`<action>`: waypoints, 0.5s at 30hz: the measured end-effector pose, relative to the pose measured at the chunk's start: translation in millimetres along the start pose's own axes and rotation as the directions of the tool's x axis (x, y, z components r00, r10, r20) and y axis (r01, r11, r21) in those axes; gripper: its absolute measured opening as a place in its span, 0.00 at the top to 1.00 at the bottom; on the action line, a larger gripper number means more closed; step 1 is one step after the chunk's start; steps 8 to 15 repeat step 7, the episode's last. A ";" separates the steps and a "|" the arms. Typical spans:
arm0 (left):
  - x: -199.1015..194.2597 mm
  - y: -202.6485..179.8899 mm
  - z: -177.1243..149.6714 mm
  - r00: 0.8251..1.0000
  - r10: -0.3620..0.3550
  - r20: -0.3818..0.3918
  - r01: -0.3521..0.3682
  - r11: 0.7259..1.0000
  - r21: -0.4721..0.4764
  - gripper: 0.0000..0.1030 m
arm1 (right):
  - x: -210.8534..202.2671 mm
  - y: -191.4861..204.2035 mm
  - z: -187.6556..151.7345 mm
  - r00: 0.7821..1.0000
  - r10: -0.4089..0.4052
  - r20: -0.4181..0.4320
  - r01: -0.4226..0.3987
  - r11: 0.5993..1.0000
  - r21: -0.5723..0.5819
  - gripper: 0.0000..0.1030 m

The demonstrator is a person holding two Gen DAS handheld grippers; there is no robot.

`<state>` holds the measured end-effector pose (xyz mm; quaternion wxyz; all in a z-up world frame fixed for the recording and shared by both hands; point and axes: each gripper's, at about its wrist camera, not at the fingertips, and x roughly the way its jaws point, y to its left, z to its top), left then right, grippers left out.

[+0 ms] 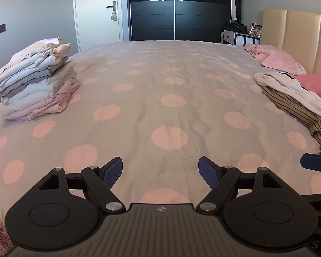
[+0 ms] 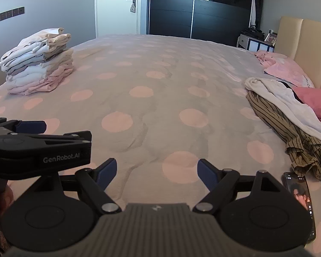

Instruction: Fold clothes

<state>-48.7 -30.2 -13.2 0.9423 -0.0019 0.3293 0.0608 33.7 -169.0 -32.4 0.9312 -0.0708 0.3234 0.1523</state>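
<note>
"GenRobot.AI" is printed in pale letters on the side of the left gripper point(image 2: 32, 126), seen in the right wrist view. Lettering on the pink pillow point(image 2: 289, 70) cannot be read.

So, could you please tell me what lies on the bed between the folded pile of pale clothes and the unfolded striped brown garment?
Nothing: between the folded pile and striped garment, only bare dotted bedspread shows, in both wrist views.
</note>
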 end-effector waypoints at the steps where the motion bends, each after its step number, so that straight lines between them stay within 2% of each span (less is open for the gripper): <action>1: -0.4 0.4 0.2 1.000 0.001 0.000 -0.001 1.000 0.002 0.24 | -0.7 0.5 0.0 1.000 0.001 0.001 -0.001 1.000 -0.002 0.18; 15: -3.3 1.9 -0.3 1.000 0.000 0.005 0.000 1.000 0.007 0.24 | -4.2 3.9 -0.7 1.000 0.006 0.009 -0.006 1.000 -0.012 0.18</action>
